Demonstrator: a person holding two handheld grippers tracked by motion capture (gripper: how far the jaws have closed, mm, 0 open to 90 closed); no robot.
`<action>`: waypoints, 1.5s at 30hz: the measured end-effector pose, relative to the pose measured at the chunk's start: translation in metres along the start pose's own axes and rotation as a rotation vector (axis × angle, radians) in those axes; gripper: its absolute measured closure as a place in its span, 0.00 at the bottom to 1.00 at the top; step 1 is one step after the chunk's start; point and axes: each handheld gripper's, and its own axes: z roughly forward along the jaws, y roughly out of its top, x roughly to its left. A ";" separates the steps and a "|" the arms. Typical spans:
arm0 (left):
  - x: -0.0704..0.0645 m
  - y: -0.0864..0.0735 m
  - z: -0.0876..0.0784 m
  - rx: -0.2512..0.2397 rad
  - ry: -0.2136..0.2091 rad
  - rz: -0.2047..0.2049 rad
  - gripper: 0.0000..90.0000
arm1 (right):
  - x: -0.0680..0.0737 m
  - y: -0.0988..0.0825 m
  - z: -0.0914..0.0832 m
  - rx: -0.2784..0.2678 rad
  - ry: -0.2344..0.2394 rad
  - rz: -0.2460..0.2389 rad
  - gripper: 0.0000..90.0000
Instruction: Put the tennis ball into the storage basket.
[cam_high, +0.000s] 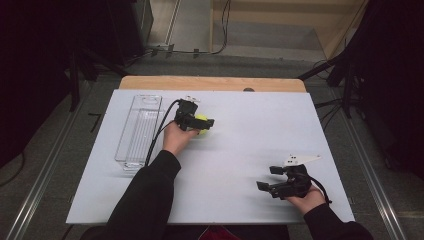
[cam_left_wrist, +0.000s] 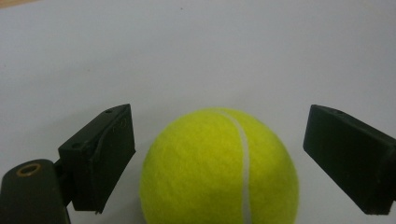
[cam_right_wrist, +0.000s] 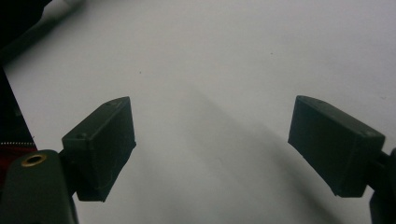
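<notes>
Fingers (cam_left_wrist: 100, 158) flanking tennis ball (cam_left_wrist: 219, 168), not touching

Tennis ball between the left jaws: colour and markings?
Bright yellow-green felt tennis ball with one curved white seam. Clearest in the left gripper view.

In the left gripper view, we see the tennis ball (cam_left_wrist: 219, 168) cut off by the bottom edge, its underside and table contact hidden. In the high view, the left gripper (cam_high: 197, 122) covers most of the ball. The clear tray (cam_high: 139, 131) contents are indistinguishable.
</notes>
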 end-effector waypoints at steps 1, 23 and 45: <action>0.000 -0.002 0.001 0.002 0.005 0.000 0.10 | 0.000 0.000 0.000 0.000 0.000 0.000 0.14; 0.001 -0.019 0.013 0.015 0.048 0.039 0.17 | 0.000 0.000 0.000 0.000 -0.004 0.000 0.14; -0.008 -0.015 0.001 0.007 -0.012 0.033 0.29 | 0.000 0.000 -0.001 -0.004 -0.006 -0.004 0.14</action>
